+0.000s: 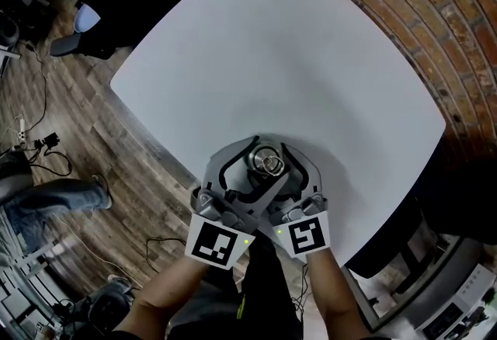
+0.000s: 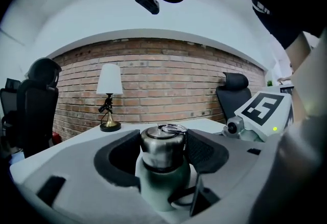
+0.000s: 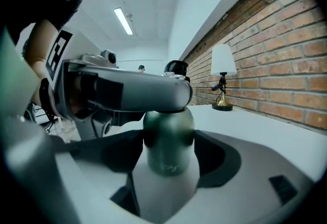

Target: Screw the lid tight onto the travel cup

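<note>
The left gripper (image 2: 162, 155) has its two dark pads set against either side of the steel lid (image 2: 161, 142) - closed on it, with the jaws still standing fairly wide because the lid is broad. A small metal ring (image 2: 172, 127) lies on top of the lid. Just below, the right gripper (image 3: 168, 152) clamps the green body of the travel cup (image 3: 168, 138), one pad pressed into each side. The lid sits on the cup's neck, and the cup is upright.

In the right gripper view the left gripper's grey body crosses directly above the cup, hiding the lid. In the head view the two grippers meet at the cup from the person's side, their marker cubes (image 1: 213, 244) side by side above the bare forearms - left gripper uppermost, right one under it.

The cup is at the near part of a white table (image 1: 311, 59), close to the person's edge. At the far edge, well apart from the cup, stands a table lamp (image 2: 109, 97) with a brass base and white shade. Behind it runs a brick wall (image 2: 168, 85), with a black office chair (image 2: 232, 92) beside the table. Wooden flooring (image 1: 101, 137) shows to the left.
</note>
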### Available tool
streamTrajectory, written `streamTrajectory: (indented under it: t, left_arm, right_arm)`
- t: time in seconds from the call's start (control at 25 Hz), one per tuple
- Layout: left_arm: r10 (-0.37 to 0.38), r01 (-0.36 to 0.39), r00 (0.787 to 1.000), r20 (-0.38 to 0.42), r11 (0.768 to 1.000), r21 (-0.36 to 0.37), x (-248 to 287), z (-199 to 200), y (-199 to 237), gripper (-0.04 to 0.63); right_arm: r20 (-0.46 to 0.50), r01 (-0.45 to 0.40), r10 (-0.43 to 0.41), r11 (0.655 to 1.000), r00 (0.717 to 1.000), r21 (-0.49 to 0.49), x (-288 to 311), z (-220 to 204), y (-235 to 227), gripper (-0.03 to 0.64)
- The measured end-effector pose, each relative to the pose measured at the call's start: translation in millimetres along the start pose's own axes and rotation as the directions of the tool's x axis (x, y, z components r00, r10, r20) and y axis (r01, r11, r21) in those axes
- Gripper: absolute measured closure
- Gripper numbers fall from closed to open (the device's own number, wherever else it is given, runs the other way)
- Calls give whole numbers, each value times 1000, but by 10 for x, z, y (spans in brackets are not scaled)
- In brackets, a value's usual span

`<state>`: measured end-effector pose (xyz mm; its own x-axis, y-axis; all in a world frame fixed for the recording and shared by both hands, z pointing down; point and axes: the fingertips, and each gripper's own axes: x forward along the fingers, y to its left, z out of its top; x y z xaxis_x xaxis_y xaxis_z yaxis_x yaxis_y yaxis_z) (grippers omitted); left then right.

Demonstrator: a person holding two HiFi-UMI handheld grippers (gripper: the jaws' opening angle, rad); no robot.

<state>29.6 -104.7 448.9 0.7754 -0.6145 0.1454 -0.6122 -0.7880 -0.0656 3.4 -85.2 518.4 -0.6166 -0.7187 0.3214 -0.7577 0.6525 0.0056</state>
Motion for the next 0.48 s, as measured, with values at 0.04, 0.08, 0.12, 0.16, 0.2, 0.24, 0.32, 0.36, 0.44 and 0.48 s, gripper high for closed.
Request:
streamTrajectory:
  t: [0.04,0.08,0.12,0.16,0.2,0.24,0.32,0.36,0.44,0.48]
  left_arm:
    - [0,0,1000,1,1000,8,2,1,7,329]
    - [-10,10,1000,4,1000,13,3,0,10,333]
    - [-28,28,1000,8,999,16,3,1,5,333]
    - [-53,53,998,13,998,19,2,3,-4,334]
    - [-85,85,996,18,996,20,-1,5,-16,334]
    - [-121,120,992,22,993,21,-5,5,-26,334]
    - [-198,197,980,30,980,24,-3,5,-40,334]
    - [-238,237,971,32,971,28,5,4,-44,334]
    - [-322,320,946,27,946,46,26,-1,-56,334]
    - [-366,364,930,22,930,55,34,-4,-65,334]
  right_arm:
    - [1,-1,1,1000,1000,1,3,-1,0,325]
    - [2,-2,2,1000,1000,3,5,-2,-1,325]
    - [3,-2,2,1000,1000,3,6,-3,-3,325]
    - [3,-3,3,1000,1000,2,3,-5,-5,325]
    - [2,-4,4,1000,1000,2,0,-6,-6,325]
    - [2,-4,4,1000,1000,2,-1,-4,-7,325]
    - [4,-5,5,1000,1000,5,7,1,-13,325]
    - [3,-6,6,1000,1000,8,14,-2,-20,325]
    - [0,-9,9,1000,1000,10,32,-10,-36,325]
    - [-1,-10,10,1000,1000,10,39,-13,-42,325]
